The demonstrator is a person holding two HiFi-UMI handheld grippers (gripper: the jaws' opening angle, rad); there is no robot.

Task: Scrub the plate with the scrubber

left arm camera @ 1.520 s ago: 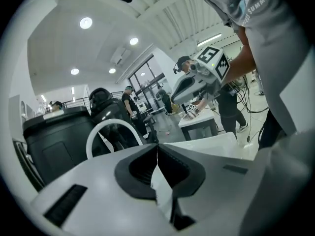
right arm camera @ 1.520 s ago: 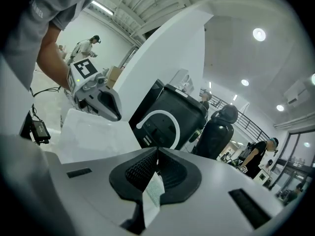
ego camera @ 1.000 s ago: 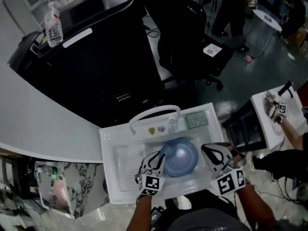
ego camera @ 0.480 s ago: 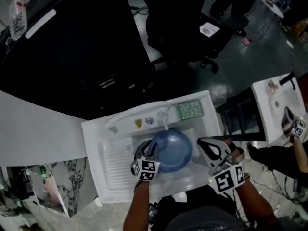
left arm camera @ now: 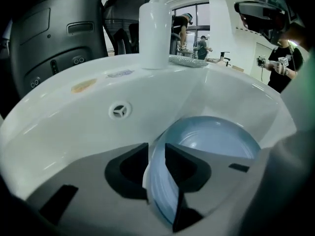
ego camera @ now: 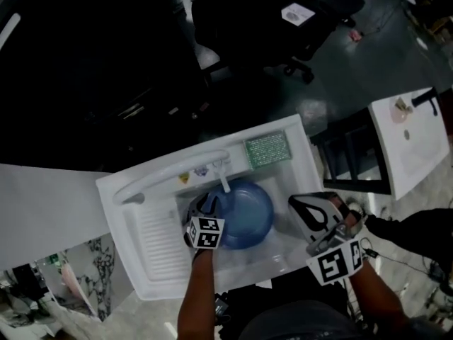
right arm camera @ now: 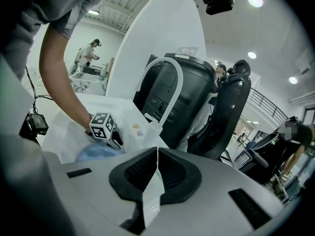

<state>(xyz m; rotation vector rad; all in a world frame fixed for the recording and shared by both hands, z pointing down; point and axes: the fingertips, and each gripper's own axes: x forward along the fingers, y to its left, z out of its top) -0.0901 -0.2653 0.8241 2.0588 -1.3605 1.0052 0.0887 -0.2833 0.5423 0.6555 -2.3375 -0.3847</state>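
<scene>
Plate (ego camera: 249, 213) pinched at its rim in the sink (ego camera: 145, 227)

From where I stand, the left gripper (left arm camera: 156, 156) has its jaws clamped on the near rim of the blue plate. The rest of the plate stretches away ahead of the gripper inside the white basin, just below the faucet (ego camera: 224, 180). The right gripper (right arm camera: 156, 167) hangs off to the plate's right, apart from it, jaws pressed together with nothing between them. The green scrubber (ego camera: 267, 149) lies on the sink's back ledge, beyond both grippers and touched by neither.

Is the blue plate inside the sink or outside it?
Inside. The blue plate is down in the white sink, under the faucet, its rim pinched by the left gripper.
</scene>
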